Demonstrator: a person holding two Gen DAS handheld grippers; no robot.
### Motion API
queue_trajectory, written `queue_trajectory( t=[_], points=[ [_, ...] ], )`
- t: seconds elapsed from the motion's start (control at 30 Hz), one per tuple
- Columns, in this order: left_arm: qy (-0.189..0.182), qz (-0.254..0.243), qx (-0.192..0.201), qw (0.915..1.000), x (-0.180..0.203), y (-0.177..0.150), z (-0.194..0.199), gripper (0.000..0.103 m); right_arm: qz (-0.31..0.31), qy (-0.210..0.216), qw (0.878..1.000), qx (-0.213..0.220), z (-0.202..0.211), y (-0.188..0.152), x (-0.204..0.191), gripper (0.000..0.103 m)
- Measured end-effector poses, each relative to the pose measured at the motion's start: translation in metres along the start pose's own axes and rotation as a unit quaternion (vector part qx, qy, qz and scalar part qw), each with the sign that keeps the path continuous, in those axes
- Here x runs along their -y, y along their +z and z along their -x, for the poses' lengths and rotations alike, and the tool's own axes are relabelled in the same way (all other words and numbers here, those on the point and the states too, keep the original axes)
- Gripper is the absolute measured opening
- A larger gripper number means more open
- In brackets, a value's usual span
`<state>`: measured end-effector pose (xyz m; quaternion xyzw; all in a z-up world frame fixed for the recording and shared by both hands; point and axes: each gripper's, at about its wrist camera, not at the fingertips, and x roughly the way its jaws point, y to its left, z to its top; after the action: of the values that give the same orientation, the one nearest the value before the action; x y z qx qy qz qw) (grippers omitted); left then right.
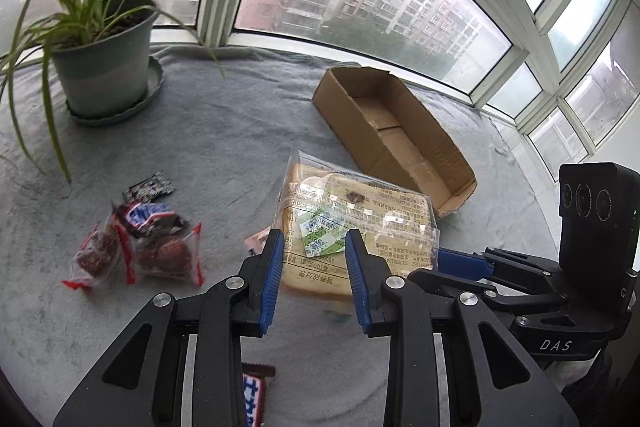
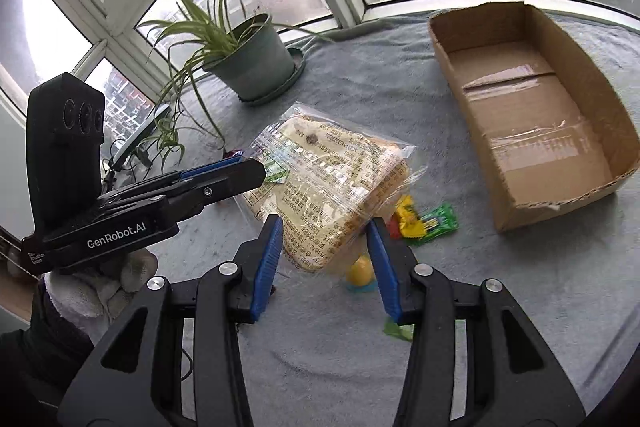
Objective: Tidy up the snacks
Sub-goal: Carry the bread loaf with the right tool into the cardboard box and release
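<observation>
A clear bag of sliced bread sits between both grippers, its near end raised off the grey cloth. My left gripper has its blue pads on either side of the bag's near edge; the jaws stand apart. My right gripper straddles the bag's other end, jaws apart; whether either one grips the bag is unclear. An empty cardboard box lies open beyond the bread. Red-wrapped snacks and a Snickers bar lie left of the left gripper.
A potted spider plant stands at the back by the window. Green and yellow candy wrappers and a yellow ball-shaped sweet lie under the bread. Another Snickers bar lies beneath the left gripper.
</observation>
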<state>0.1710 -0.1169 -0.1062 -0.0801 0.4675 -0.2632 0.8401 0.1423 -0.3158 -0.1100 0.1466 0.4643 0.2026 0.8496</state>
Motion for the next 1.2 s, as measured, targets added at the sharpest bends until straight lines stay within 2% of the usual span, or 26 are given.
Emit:
queue_trajectory(
  t=[0.27,0.57,0.97,1.2],
  points=[
    [-0.027,-0.050,0.004,0.9984,0.055,0.033,-0.038,0.029,-0.025,-0.044,0.998,0.027,0.030,0.027,0.058,0.047],
    [-0.035,-0.093,-0.008,0.9950,0.098,0.058,-0.081,0.029,-0.033,-0.094,0.994,0.033,0.038,0.045,0.102,0.047],
    [-0.003,-0.136,-0.017,0.9906,0.132,0.071,-0.113,0.029,-0.024,-0.177,0.983,0.040,0.039,0.054,0.128,0.047],
    [0.017,-0.143,-0.003,0.9895,0.131,0.072,-0.101,0.029,-0.031,-0.182,0.982,0.048,0.048,0.051,0.129,0.047]
  ],
)
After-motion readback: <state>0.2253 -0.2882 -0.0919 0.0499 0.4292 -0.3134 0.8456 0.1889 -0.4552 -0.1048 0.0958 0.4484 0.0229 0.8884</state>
